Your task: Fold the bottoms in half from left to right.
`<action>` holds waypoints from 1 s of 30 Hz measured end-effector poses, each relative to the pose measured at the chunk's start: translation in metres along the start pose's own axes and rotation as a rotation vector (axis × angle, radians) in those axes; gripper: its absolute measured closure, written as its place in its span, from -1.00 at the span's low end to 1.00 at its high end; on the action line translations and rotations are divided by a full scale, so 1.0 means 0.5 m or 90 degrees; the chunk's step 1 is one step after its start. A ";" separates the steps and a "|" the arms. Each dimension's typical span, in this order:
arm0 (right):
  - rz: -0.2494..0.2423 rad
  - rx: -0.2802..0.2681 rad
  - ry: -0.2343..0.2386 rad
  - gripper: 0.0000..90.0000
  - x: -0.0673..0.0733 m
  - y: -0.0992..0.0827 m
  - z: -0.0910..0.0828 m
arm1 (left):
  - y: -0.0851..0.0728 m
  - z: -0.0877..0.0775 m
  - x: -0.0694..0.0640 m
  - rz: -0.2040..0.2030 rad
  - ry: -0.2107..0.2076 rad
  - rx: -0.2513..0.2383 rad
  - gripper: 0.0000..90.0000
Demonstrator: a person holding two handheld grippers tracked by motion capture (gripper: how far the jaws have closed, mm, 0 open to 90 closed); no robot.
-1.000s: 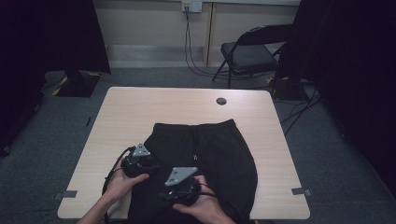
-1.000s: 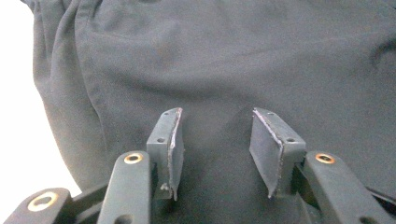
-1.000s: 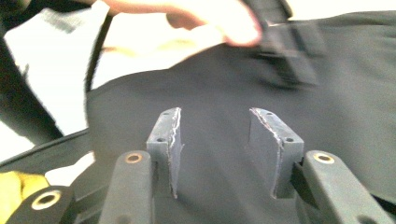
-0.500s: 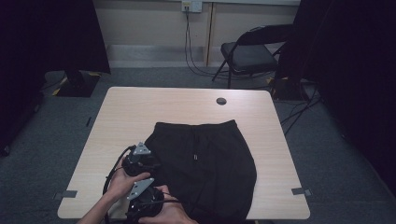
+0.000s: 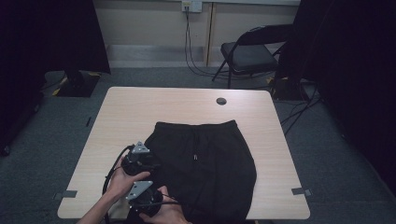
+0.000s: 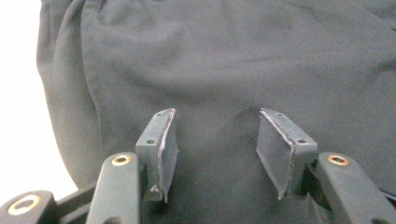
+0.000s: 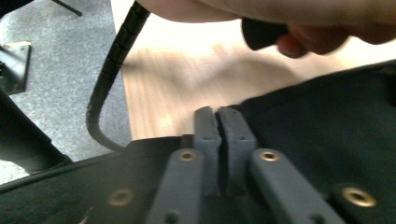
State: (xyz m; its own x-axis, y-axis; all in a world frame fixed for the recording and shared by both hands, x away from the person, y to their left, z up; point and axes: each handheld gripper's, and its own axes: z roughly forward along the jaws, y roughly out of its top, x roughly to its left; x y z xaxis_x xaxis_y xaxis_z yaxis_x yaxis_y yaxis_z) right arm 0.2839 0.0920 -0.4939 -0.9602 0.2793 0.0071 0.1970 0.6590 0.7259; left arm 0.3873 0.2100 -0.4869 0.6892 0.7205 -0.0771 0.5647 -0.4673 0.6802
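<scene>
Black shorts [image 5: 205,158] lie flat on the light wooden table [image 5: 140,107], waistband at the far side. My left gripper [image 5: 149,161] rests at their left edge; its jaws [image 6: 212,140] have just been opening and stand apart over the dark fabric [image 6: 233,56], the pads not pressing it. Just nearer, my right gripper [image 5: 136,186] is at the shorts' near left corner. Its jaws [image 7: 218,116] have just closed, and the pads meet right on the hem of the shorts [image 7: 327,121].
A small black round disc [image 5: 221,101] sits near the table's far edge. A folding chair [image 5: 247,53] stands behind the table. The left gripper's cable [image 7: 112,60] loops over the table's left edge beside grey carpet. The left hand [image 7: 280,14] is close ahead of the right gripper.
My right gripper has moved left from the shorts' near middle to their near left corner, sunk lower and shut. The left gripper has kept its place, jaws a little wider.
</scene>
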 end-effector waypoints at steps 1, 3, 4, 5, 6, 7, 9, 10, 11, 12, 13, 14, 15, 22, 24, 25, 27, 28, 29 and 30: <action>-0.013 -0.019 -0.018 0.97 -0.001 -0.002 -0.022 | 0.000 -0.003 0.002 -0.002 0.004 -0.004 0.05; -0.009 -0.039 -0.029 0.98 -0.009 -0.004 -0.055 | 0.000 -0.012 0.007 -0.009 0.009 -0.019 0.09; -0.009 -0.039 -0.029 0.98 -0.009 -0.004 -0.055 | -0.001 -0.015 0.008 -0.015 0.011 -0.029 0.09; -0.002 -0.043 -0.039 0.98 -0.015 -0.007 -0.073 | -0.001 -0.019 0.010 -0.020 0.011 -0.034 0.09; 0.004 -0.046 -0.045 0.99 -0.024 -0.011 -0.089 | -0.001 -0.021 0.011 -0.029 0.009 -0.048 0.09; 0.013 -0.041 -0.047 0.99 -0.032 -0.017 -0.103 | 0.000 -0.023 0.011 -0.033 0.010 -0.058 0.09; 0.006 -0.022 -0.077 0.99 -0.049 -0.039 -0.125 | 0.001 -0.025 0.009 -0.026 0.022 -0.057 0.08; 0.009 -0.012 -0.085 0.98 -0.053 -0.048 -0.128 | 0.002 -0.025 0.007 -0.018 0.028 -0.055 0.07; 0.008 0.001 -0.095 0.99 -0.059 -0.061 -0.132 | 0.002 -0.024 0.007 -0.017 0.028 -0.053 0.05; 0.008 0.011 -0.103 0.98 -0.065 -0.073 -0.133 | 0.002 -0.021 0.006 -0.019 0.027 -0.047 0.05; 0.015 0.019 -0.106 0.98 -0.069 -0.084 -0.133 | 0.001 -0.017 0.005 -0.012 0.030 -0.037 0.05; 0.020 0.021 -0.106 0.98 -0.074 -0.093 -0.132 | 0.001 -0.013 0.004 -0.003 0.035 -0.023 0.05; 0.021 0.029 -0.108 0.97 -0.078 -0.101 -0.131 | -0.001 -0.009 0.001 -0.003 0.035 -0.012 0.05; 0.050 0.002 -0.091 0.28 -0.081 -0.084 -0.117 | -0.003 0.000 -0.002 0.012 0.042 0.008 0.03; 0.041 0.002 -0.081 0.22 -0.077 -0.072 -0.101 | -0.002 -0.001 -0.003 0.023 0.046 0.012 0.03; 0.039 0.003 -0.086 0.16 -0.073 -0.066 -0.092 | -0.002 0.000 -0.004 0.021 0.049 0.011 0.04; 0.056 -0.008 -0.073 0.15 -0.069 -0.048 -0.078 | -0.002 0.001 -0.005 0.016 0.051 0.007 0.04; 0.062 -0.014 -0.073 0.14 -0.066 -0.039 -0.072 | -0.003 0.001 -0.004 0.015 0.049 0.006 0.05; 0.061 -0.015 -0.087 0.13 -0.063 -0.031 -0.066 | -0.003 0.001 -0.003 0.015 0.046 0.007 0.05; 0.058 -0.008 -0.102 0.12 -0.062 -0.026 -0.059 | -0.003 0.001 -0.003 0.014 0.045 0.006 0.05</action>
State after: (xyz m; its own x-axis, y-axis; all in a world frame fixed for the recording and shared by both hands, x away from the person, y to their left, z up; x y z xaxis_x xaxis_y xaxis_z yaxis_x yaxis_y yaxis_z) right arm 0.3055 0.0543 -0.4833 -0.8940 0.4466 -0.0356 0.2788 0.6166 0.7362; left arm 0.3854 0.2096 -0.4882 0.6683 0.7439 -0.0104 0.5539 -0.4882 0.6744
